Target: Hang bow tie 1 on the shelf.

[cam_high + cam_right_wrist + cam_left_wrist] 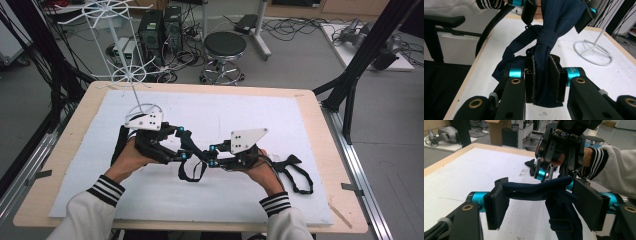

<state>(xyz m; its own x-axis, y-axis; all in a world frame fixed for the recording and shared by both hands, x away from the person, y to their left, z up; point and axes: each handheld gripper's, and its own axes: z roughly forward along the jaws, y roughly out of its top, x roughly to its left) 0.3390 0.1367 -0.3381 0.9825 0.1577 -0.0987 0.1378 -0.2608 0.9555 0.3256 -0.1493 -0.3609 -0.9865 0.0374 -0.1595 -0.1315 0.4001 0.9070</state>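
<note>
We hold a dark navy garment (541, 188) between both grippers, above the middle of the worktop (320, 115).

In the right gripper view the right gripper (541, 80) has its jaws pressed onto a bunched fold of the cloth, whose lower end hangs past the pads. In the left gripper view the left gripper (541, 205) stands spread, the cloth draped across the gap and touching both pads (496, 207); we cannot tell whether it is truly pinched. From the high view the garment is mostly hidden under our hands and the grey plates, and its shape is hard to make out. A black strap (295, 172) lies near the right edge. A white wire stand (127, 65) rises at the far left corner, its ring base (592, 51) on the white mat (250, 107). The mat's far and near stretches lie bare.
</note>
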